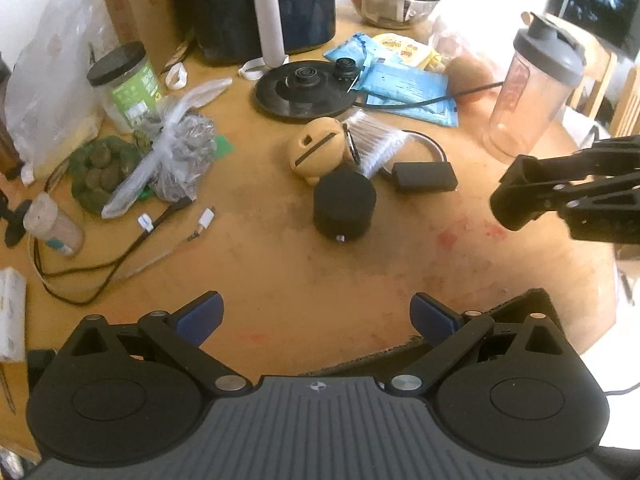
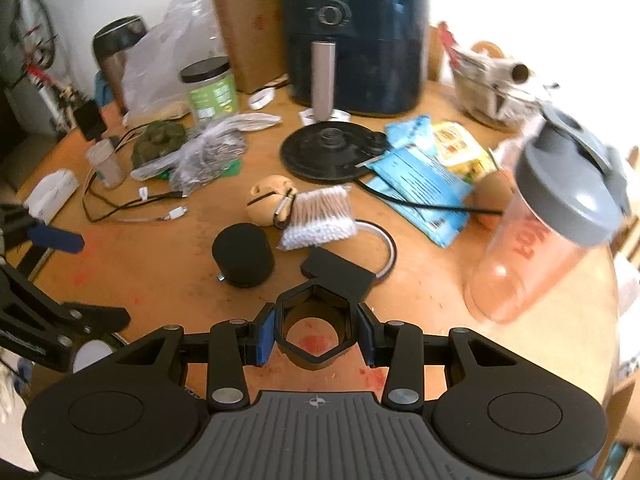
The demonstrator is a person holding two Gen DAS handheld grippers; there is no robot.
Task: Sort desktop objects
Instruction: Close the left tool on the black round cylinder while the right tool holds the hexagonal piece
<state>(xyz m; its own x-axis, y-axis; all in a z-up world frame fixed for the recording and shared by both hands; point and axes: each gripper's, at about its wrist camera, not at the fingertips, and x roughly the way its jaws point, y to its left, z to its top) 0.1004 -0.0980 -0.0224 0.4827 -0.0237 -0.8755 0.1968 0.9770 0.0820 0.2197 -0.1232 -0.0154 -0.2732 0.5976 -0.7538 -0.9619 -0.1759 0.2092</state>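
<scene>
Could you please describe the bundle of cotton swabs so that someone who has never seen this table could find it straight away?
Start at the big dark blue air fryer at the back of the wooden table, then come forward past the flat black kettle base. Just in front lies the bundle of cotton swabs, between a tan round case and a black cylinder. Only it is a fan of thin sticks with white tips.

L wrist cam sits just behind its own blue-padded fingers point(image 1: 208, 316), looks fwd and down over the round wooden table point(image 1: 280, 280) from the near edge, mid height. R wrist cam is lower and closer in, facing the same way. Both views share the black foam cylinder point(image 1: 344, 204) point(image 2: 243, 254), cotton swab bundle point(image 1: 374, 140) point(image 2: 320, 216), black round kettle base point(image 1: 306, 88) point(image 2: 330, 150), dark blue air fryer point(image 1: 256, 4) point(image 2: 356, 36), and clear shaker bottle w/ grey lid point(image 1: 532, 88) point(image 2: 548, 224).
</scene>
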